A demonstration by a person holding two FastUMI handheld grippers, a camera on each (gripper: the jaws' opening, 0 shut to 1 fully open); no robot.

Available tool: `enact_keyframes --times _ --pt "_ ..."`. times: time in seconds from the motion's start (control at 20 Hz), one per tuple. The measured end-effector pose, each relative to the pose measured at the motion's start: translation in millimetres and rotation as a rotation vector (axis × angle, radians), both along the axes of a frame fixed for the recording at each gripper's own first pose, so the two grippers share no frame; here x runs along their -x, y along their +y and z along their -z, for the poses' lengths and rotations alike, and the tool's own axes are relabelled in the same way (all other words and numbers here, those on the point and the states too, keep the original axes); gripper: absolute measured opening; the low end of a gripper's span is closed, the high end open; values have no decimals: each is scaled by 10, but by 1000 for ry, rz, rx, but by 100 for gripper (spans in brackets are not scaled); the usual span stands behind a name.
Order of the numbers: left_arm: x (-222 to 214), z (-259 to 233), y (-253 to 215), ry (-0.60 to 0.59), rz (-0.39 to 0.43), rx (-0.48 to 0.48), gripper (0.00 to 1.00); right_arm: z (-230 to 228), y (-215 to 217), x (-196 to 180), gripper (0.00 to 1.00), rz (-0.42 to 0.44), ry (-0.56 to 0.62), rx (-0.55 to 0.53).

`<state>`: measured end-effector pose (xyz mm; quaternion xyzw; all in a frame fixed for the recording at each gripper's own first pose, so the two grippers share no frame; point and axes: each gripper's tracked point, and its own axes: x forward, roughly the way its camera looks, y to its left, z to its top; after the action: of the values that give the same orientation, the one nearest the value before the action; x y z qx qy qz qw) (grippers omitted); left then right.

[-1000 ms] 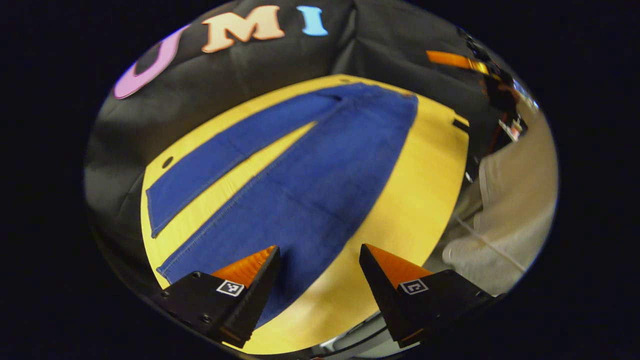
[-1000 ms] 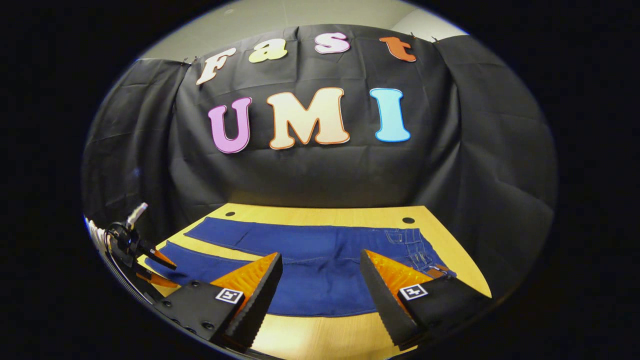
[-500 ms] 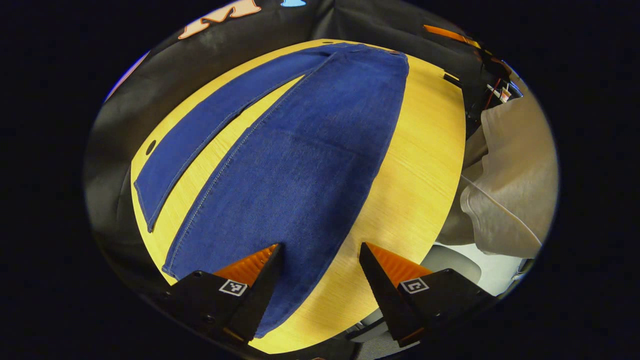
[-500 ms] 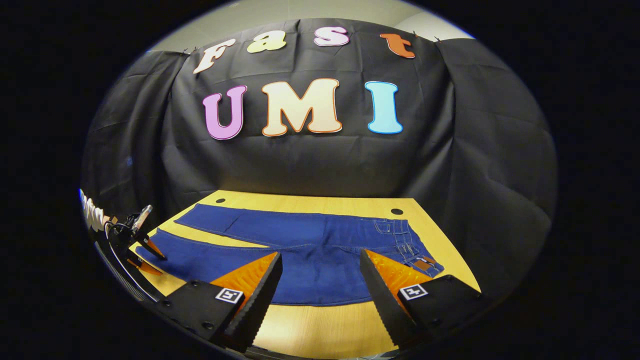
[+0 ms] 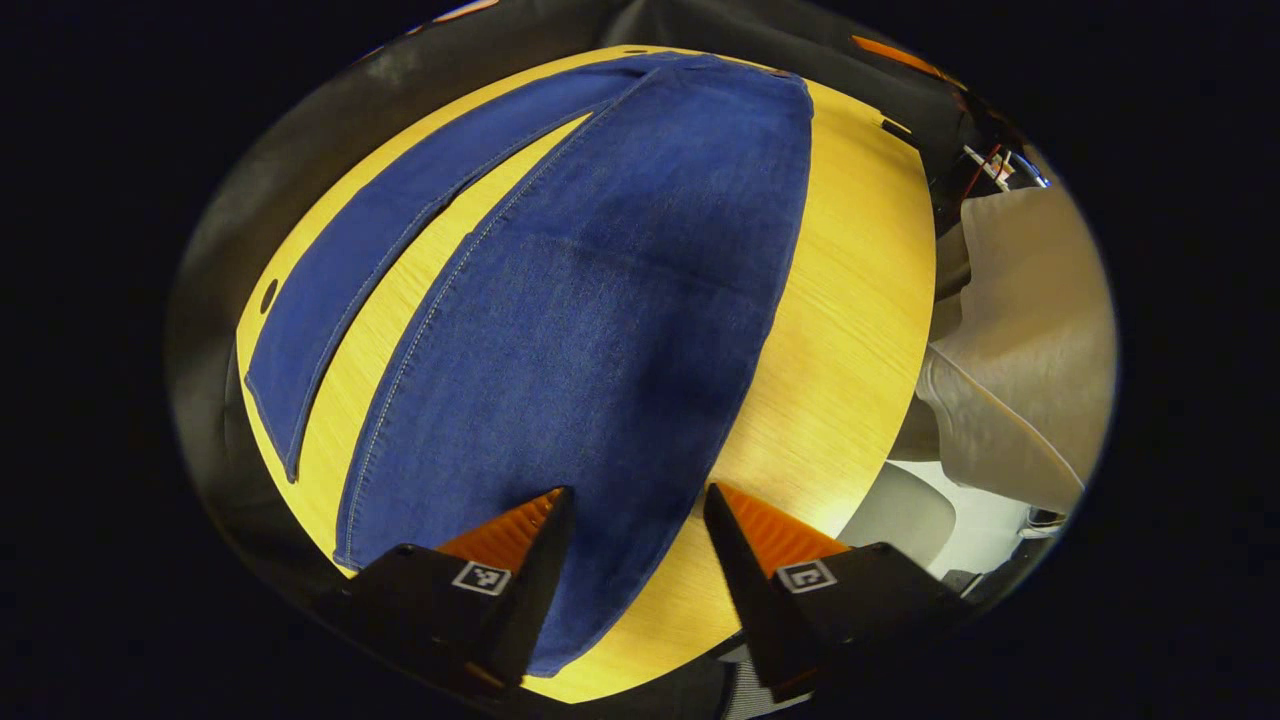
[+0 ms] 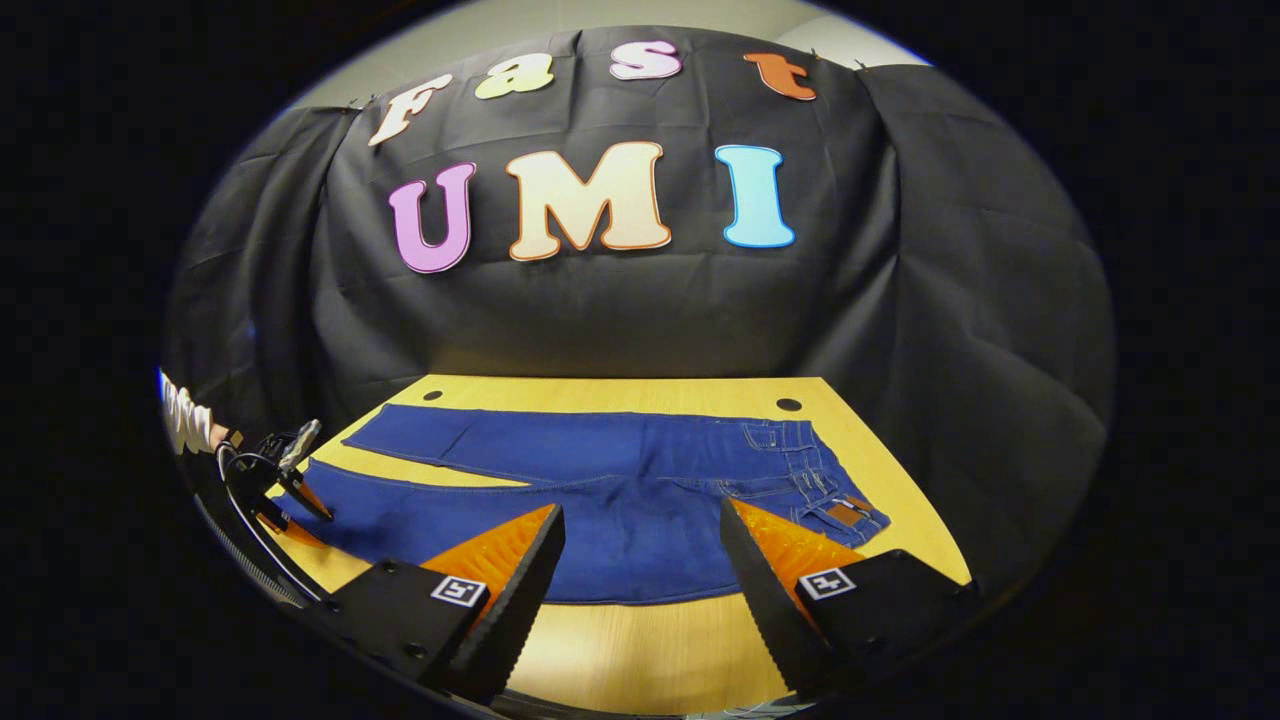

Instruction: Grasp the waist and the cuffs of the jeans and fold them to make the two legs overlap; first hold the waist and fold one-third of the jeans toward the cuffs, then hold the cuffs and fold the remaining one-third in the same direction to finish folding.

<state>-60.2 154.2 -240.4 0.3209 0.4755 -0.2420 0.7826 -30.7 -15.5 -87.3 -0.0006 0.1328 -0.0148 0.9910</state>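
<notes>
Closer now to the near leg's cuff, the left gripper point(image 5: 630, 500) hovers with jaws wide; the right gripper point(image 6: 640, 540) too. Jeans point(image 6: 620, 490) lie flat, legs apart, on the worktop point(image 6: 650, 650).

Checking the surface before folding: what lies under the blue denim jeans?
The blue denim jeans lie flat on a yellow wooden table; whatever sits beneath the fabric is hidden.

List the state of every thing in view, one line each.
jeans: spread flat on the table, unfolded, legs apart in a V, not overlapping.
left gripper: open, over the near leg's cuff end, holding nothing.
right gripper: open, holding nothing, near the table's front edge.
table: bears the jeans.
</notes>
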Motion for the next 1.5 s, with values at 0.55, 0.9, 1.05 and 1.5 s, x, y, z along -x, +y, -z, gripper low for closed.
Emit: enact_keyframes --times 0.55,0.9,1.05,1.5 --pt "-98 -13 -15 -81 -19 -8 0 148 91 -118 97 -114 46 22" --pt "-102 1 -2 -129 -136 -1 0 730 -308 -281 99 -296 266 182" --pt "-117 4 -5 -107 -176 -11 0 978 -550 -387 99 -383 361 249" --pt "-121 21 -15 -52 -247 -50 0 1822 -838 -516 97 -620 632 361"
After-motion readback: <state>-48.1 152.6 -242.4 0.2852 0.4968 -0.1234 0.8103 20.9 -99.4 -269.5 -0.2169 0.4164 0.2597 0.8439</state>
